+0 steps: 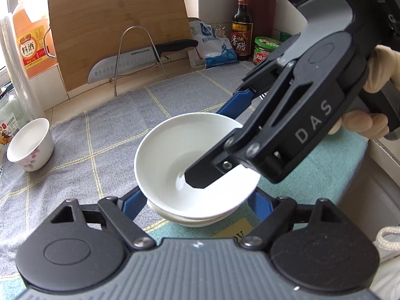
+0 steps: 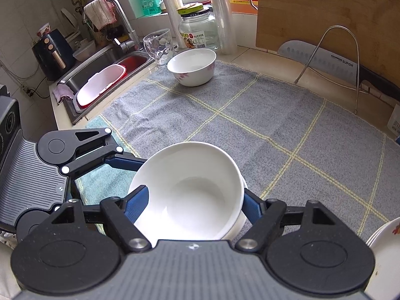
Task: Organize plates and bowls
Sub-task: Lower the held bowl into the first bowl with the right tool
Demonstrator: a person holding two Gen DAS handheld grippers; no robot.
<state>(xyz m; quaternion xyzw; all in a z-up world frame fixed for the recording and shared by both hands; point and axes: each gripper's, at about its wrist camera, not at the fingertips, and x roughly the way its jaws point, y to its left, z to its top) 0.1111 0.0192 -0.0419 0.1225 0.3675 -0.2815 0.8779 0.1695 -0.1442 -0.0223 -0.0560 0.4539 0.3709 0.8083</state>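
White bowl [image 2: 192, 195] sits nested on a second bowl [image 1: 190, 221] on the grey checked cloth [image 2: 250, 115]. Right gripper [image 2: 192, 203] pinches the top bowl's wall, one finger [image 2: 136, 203] inside and one outside. Left gripper [image 1: 197, 205] has its fingers spread on either side of the stack; whether they touch it cannot be told. Flowered bowl [image 2: 192, 67] stands well apart at the cloth's far edge. Plates [image 2: 385, 245] lie beside the right gripper.

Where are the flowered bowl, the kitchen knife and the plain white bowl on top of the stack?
flowered bowl [image 2: 192, 67], right wrist view, inner wall near the middle.
kitchen knife [image 1: 120, 66], left wrist view, middle of the blade.
plain white bowl [image 2: 192, 195], right wrist view, inside bottom of the bowl.
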